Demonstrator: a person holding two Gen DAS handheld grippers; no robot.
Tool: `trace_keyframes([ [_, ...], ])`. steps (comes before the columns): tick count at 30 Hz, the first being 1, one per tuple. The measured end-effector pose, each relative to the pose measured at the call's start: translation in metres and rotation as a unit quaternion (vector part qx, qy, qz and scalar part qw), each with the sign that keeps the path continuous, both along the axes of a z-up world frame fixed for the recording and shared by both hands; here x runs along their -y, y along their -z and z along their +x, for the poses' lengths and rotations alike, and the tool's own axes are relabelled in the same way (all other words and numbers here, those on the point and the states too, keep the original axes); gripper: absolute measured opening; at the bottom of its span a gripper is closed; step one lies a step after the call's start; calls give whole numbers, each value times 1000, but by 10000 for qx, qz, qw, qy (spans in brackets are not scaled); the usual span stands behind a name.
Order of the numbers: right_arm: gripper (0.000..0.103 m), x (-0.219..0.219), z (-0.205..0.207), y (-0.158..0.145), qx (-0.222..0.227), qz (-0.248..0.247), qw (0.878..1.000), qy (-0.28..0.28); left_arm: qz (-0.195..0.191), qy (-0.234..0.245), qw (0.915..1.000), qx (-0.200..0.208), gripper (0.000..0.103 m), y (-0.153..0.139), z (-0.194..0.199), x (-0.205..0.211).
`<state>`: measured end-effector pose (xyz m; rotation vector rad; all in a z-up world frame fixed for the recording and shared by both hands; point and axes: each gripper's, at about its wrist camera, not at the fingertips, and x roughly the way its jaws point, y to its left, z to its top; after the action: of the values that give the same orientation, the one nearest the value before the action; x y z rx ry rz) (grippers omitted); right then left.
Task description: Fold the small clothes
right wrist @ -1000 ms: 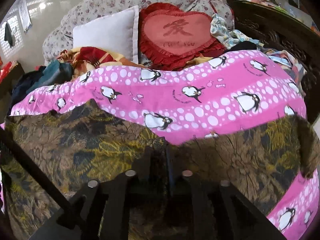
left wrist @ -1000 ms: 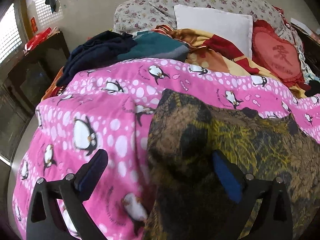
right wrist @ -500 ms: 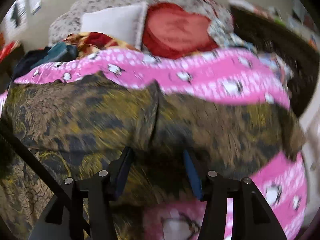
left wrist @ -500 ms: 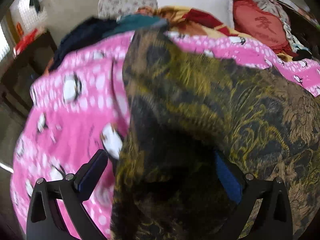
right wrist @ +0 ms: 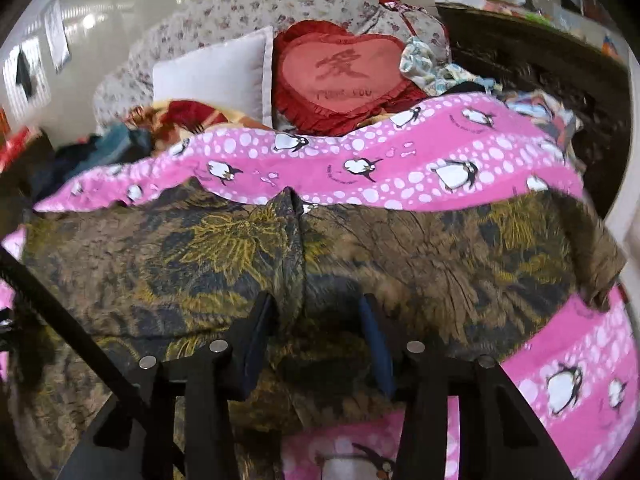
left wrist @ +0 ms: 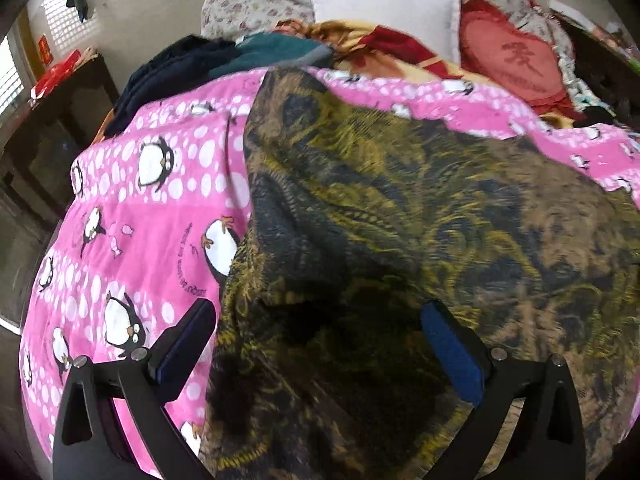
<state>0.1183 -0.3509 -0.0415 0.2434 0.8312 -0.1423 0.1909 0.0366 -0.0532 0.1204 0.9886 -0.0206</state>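
The brown patterned garment (left wrist: 420, 208) lies spread on the pink penguin blanket (left wrist: 132, 216), flat for folding. The left gripper (left wrist: 316, 344) has its fingers wide apart over it; the right gripper (right wrist: 316, 344) fingers are closing, cloth between them, nothing pinched yet.

Brown/yellow/black floral garment (left wrist: 400, 220) lies rumpled w/ raised fold across pink penguin blanket (left wrist: 132, 208).

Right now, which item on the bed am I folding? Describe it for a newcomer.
Start at the pink penguin quilt covering the bed. Spread across its near end lies the brown-and-gold patterned garment. It is the only dark, leafy-printed cloth there, unlike the navy clothes piled behind.
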Motion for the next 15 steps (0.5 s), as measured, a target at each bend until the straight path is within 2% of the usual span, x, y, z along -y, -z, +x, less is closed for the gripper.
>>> trace_keyframes([
  [2, 51, 25, -22, -8, 208, 169, 9993, 268, -146, 87, 9998, 84, 103, -10, -9, 3],
  [6, 77, 94, -59, -11, 272, -215, 9901, 1362, -390, 292, 9986, 184, 103, -24, -25, 14],
  [10, 79, 163, -78, -8, 39, -610, 9719, 2272, -406, 495, 9978, 148, 103, -26, -32, 27],
  [11, 85, 176, -80, -7, -26, -733, 9668, 2447, -400, 536, 9977, 121, 103, -25, -32, 30],
  [12, 89, 185, -82, -6, -60, -795, 9633, 2563, -401, 564, 9976, 86, 103, -24, -32, 35],
  [15, 90, 218, -81, -3, -92, -803, 9573, 2777, -409, 569, 9975, 32, 103, -20, -30, 41],
])
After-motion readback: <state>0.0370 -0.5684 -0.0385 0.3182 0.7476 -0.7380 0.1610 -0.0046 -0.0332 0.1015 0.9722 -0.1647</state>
